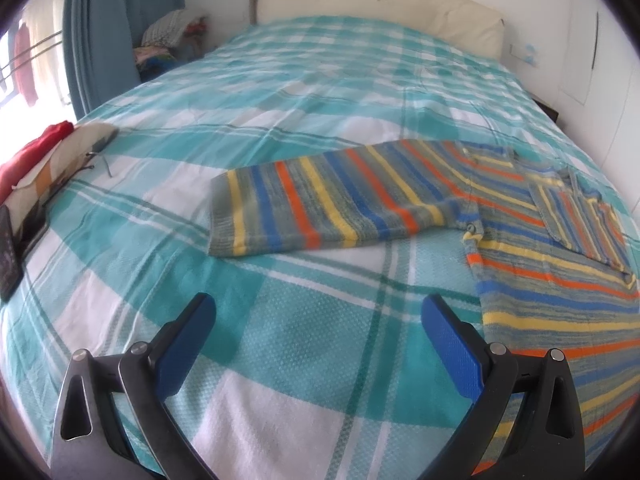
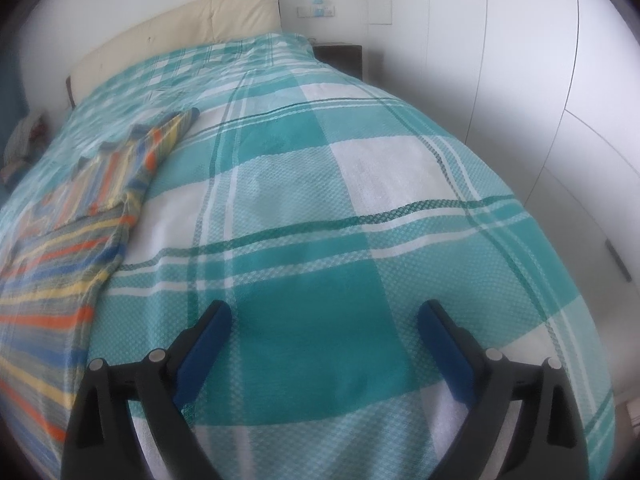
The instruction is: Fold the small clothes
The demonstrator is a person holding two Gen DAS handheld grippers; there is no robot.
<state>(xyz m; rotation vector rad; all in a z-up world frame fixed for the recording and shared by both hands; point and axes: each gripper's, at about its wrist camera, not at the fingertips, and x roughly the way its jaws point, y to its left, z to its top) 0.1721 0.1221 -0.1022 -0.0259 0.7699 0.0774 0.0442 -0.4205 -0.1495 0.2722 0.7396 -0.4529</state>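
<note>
A striped knit sweater (image 1: 532, 216) in blue, orange, yellow and grey lies flat on the teal plaid bedspread (image 1: 304, 92). One sleeve (image 1: 320, 200) stretches out to the left. My left gripper (image 1: 320, 308) hovers open over the bedspread, just left of the sweater's hem, with nothing between its blue pads. In the right wrist view the same sweater (image 2: 68, 248) fills the left edge. My right gripper (image 2: 324, 314) is open above bare bedspread (image 2: 320, 208), to the right of the sweater and apart from it.
A cream headboard (image 1: 380, 8) runs along the far wall. At the bed's left edge lie a red cloth (image 1: 36, 152) and a dark flat object (image 1: 10, 256). Blue curtains (image 1: 104, 24) hang at far left. White wardrobe doors (image 2: 560, 120) stand on the right.
</note>
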